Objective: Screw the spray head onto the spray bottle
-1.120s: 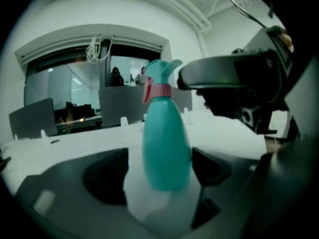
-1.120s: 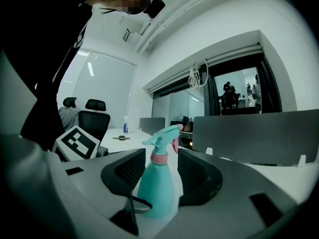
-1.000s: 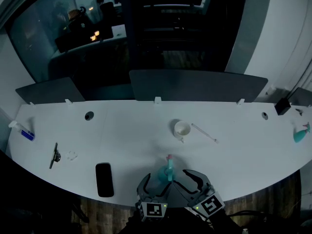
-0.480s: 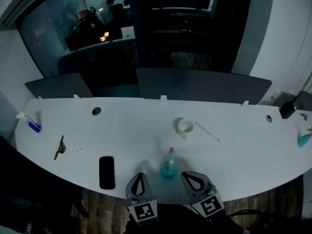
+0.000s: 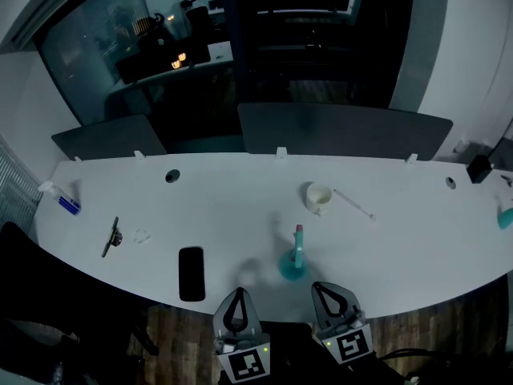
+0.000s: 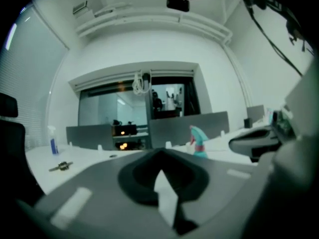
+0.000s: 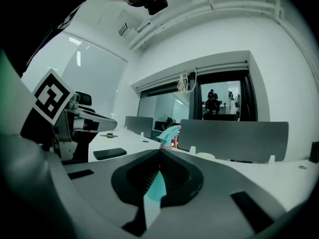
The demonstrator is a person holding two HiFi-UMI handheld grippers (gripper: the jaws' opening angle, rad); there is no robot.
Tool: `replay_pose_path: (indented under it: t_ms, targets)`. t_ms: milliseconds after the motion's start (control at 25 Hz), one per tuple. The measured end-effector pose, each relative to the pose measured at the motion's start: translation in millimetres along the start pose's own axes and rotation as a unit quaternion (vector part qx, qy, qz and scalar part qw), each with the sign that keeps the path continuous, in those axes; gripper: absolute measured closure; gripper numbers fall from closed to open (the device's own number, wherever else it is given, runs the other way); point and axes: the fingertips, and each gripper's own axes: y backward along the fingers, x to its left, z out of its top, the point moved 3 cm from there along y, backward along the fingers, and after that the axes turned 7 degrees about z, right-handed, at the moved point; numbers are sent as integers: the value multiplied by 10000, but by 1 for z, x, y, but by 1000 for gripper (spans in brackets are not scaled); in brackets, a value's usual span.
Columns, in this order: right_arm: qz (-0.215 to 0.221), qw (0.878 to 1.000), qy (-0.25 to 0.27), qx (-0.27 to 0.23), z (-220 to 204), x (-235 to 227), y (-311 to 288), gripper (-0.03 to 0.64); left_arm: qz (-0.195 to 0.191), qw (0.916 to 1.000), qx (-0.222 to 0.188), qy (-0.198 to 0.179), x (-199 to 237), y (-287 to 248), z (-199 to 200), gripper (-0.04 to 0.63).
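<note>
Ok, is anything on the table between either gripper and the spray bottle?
Nothing visible. The teal plastic spray bottle stands alone on the white table, ahead of the shut left gripper and right gripper. The black phone lies off left, the white cup behind.

We hold both grippers side by side, well apart from each other, low at the near edge of the head view. Left gripper (image 5: 238, 297): jaws pressed fully together, nothing between them, pointing about level. Right gripper (image 5: 325, 291): same, jaws together and empty (its own view confirms it), also pointing roughly level.
</note>
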Motion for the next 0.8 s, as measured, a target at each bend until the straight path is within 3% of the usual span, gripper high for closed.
replay_pose_path:
  t_ms: [400, 600, 800]
  targets:
    - [-1178, 9930, 63, -56, 20, 101, 68, 612, -1168, 9920, -344, -324, 16, 91, -9, 592]
    - [-1530, 9882, -48, -26, 31, 144, 102, 612, -1386, 9883, -562, -297, 27, 129, -1, 592]
    - [-1609, 9868, -56, -165, 44, 166, 119, 612, -1296, 9899, -577, -43, 37, 157, 3, 592]
